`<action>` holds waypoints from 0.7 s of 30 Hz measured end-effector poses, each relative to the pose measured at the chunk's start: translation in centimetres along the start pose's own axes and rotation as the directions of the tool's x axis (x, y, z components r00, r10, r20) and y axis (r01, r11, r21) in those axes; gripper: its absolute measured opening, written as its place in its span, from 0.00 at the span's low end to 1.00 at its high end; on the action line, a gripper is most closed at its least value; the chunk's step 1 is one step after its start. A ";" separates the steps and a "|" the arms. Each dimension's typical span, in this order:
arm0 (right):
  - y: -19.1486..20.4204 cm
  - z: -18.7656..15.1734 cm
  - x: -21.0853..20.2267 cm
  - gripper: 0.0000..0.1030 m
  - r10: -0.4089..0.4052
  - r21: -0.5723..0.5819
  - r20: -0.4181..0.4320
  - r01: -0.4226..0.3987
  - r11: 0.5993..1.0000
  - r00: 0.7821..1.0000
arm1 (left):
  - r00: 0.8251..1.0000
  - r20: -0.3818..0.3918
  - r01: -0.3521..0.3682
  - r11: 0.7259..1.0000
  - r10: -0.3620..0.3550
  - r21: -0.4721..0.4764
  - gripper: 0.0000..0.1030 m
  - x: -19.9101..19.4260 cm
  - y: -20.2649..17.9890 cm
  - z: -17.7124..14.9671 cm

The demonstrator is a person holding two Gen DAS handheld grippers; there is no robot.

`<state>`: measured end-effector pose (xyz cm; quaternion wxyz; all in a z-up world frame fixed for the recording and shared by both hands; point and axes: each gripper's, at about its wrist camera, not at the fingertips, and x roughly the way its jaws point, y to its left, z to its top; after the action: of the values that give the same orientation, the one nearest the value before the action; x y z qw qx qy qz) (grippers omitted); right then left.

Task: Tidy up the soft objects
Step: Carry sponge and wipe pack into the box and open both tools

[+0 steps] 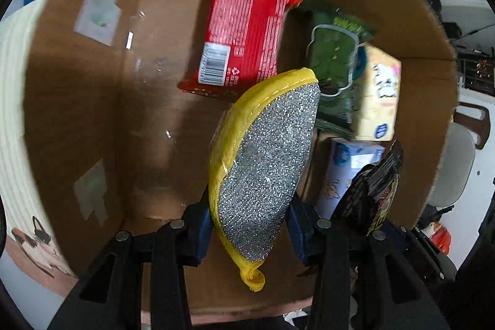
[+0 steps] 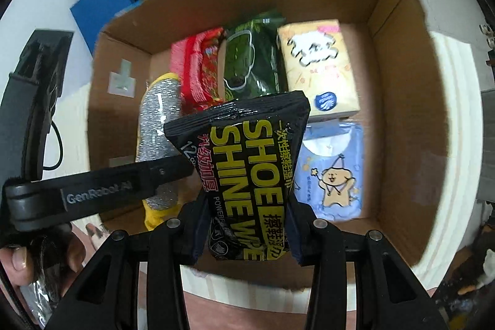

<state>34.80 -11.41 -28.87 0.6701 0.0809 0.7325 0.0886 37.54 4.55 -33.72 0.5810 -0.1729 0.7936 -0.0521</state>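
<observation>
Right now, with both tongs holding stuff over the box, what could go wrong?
1. The left tongs pinch the silver-and-yellow scrubber only near its bottom end, so it might tip or slip out.
2. The two tongs are close together; the shoe shine wipes pack could bump the scrubber.
3. The red pack, green pack and yellow tissue pack fill the cardboard box's far side, so a drop may land on top.

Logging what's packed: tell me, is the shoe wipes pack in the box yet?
Not yet. The shoe wipes pack is clamped in the right gripper, above the cardboard box.
</observation>
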 end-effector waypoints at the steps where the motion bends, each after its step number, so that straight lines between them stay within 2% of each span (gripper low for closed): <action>1: 0.1 0.1 0.6 0.43 -0.004 -0.003 -0.009 0.004 1.000 1.000 | 1.000 -0.007 -0.001 1.000 0.001 0.001 0.38 0.4 0.0 0.1; 6: 0.3 0.3 2.0 0.44 -0.021 -0.018 -0.036 0.021 1.000 0.999 | 0.999 -0.031 -0.009 1.000 0.009 0.013 0.41 1.7 -0.2 0.0; 8: 0.3 0.4 2.3 0.47 -0.035 -0.025 -0.034 0.034 0.999 0.999 | 0.999 -0.041 -0.002 1.000 0.002 0.001 0.43 1.9 -0.1 -0.3; 9: 0.3 0.5 2.4 0.54 -0.042 -0.032 -0.037 0.041 0.999 0.998 | 0.999 -0.043 0.005 1.000 -0.005 -0.003 0.44 1.9 0.0 -0.4; 10: 0.2 0.5 2.4 0.65 -0.044 -0.037 -0.043 0.042 0.998 0.998 | 0.999 -0.041 0.007 1.000 -0.007 0.004 0.46 1.8 0.0 -0.6; 12: 0.1 0.4 2.1 0.72 -0.040 -0.036 -0.051 0.038 0.999 0.998 | 0.999 -0.026 -0.025 0.999 0.026 0.024 0.55 1.0 -0.4 -0.5; 13: 0.0 0.5 2.0 0.72 -0.041 -0.036 -0.048 0.039 0.999 0.998 | 0.999 -0.008 -0.037 0.999 0.038 0.039 0.67 0.6 -0.6 -0.8; 14: -0.1 0.5 1.7 0.72 -0.050 -0.037 -0.045 0.048 0.998 0.998 | 0.999 0.005 -0.045 0.998 0.045 0.043 0.74 0.3 -0.8 -0.7; 16: -0.2 0.6 1.3 0.72 -0.047 -0.034 -0.040 0.046 0.998 0.998 | 0.998 0.029 -0.061 0.997 0.059 0.051 0.75 -0.5 -1.1 -1.3; 19: -0.4 0.5 0.4 0.73 -0.064 -0.037 -0.028 0.063 0.997 0.998 | 0.995 0.056 -0.083 0.995 0.080 0.060 0.87 -1.7 -1.5 -2.4; 20: -0.5 0.4 0.1 0.73 -0.070 -0.039 -0.025 0.069 0.997 0.997 | 0.994 0.067 -0.090 0.994 0.086 0.062 0.90 -1.9 -1.7 -2.6; 21: -0.4 0.3 -0.1 0.79 -0.078 -0.040 -0.022 0.077 0.996 0.997 | 0.992 0.082 -0.103 0.992 0.098 0.068 0.92 -2.3 -1.7 -3.0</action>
<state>35.14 -11.87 -28.87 0.6658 0.0383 0.7411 0.0780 35.70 3.33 -30.20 0.6194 -0.1136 0.7756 -0.0446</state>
